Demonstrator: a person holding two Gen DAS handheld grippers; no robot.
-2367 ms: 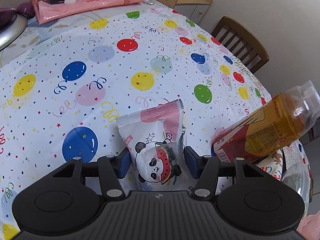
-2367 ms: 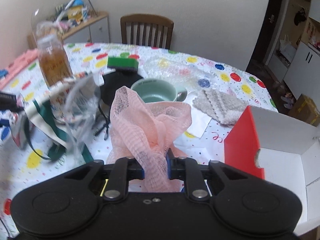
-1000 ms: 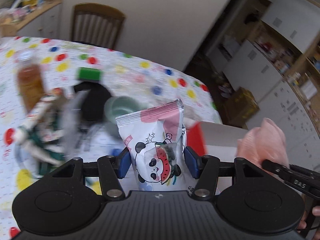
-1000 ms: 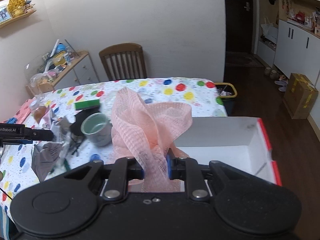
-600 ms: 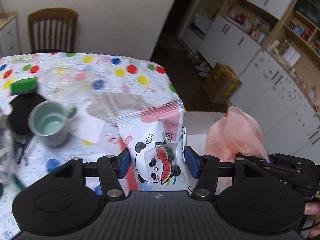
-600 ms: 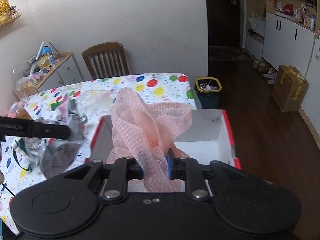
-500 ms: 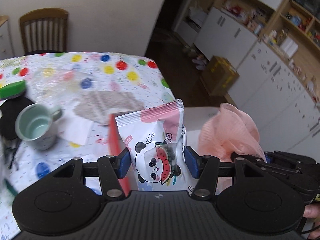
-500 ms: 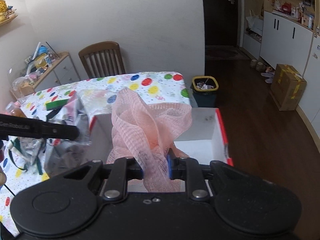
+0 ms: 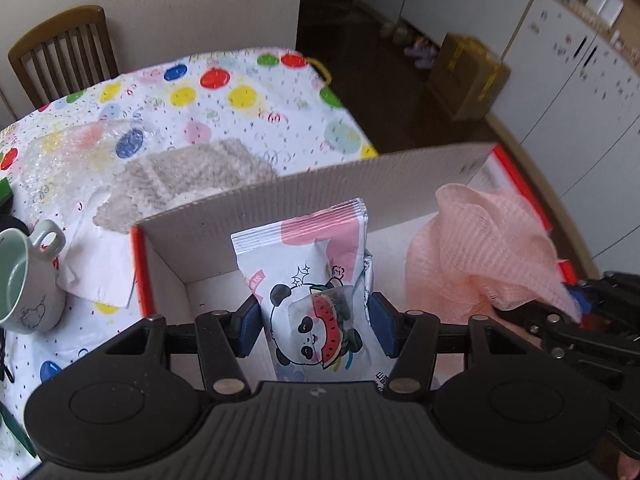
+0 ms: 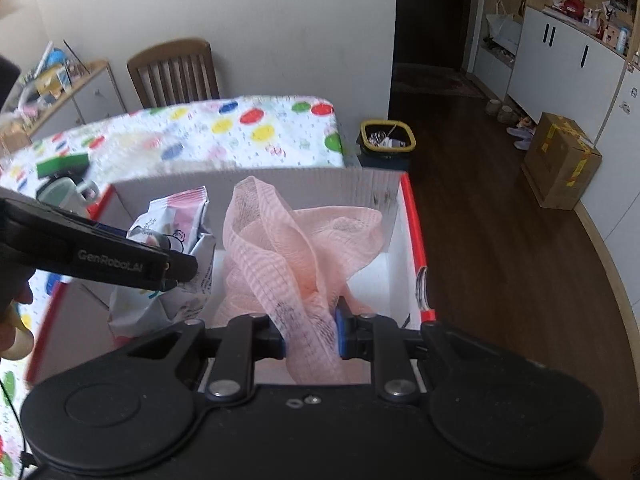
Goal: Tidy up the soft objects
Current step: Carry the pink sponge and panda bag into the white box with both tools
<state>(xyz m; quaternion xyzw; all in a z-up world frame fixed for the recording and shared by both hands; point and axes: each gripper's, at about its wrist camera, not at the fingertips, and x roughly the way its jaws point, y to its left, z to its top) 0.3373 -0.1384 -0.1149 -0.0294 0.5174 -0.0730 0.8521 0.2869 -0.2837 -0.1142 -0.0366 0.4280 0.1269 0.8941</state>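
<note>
Nearest, two black hand-held grippers side by side above an open box. In the left gripper (image 9: 315,326), blue pads clamped on the lower half of a panda snack pouch (image 9: 310,280), held upright with its sealed top edge up, likely so it can go down into the box without folding. In the right gripper (image 10: 311,336), pads pinched tight on a bunched neck of a pink mesh cloth (image 10: 296,248), the loose folds billowing above and ahead of the fingers; gripped low like this, the soft bulk hangs free instead of being crushed. Both items poised over the white floor of the cardboard box (image 10: 256,184), red on the outside, neither touching the floor as far as can be judged; release into it looks like the step in hand.

Further out, past the left wall of the box, a pale green mug (image 9: 24,276) on a balloon-patterned tablecloth (image 9: 224,96), then a grey fuzzy cloth (image 9: 188,176) lying flat just behind the box's far wall, probably another soft item awaiting its turn. Beside it, a sheet of bubble wrap (image 9: 60,156). Farthest, a wooden chair (image 10: 174,72) against the wall.
</note>
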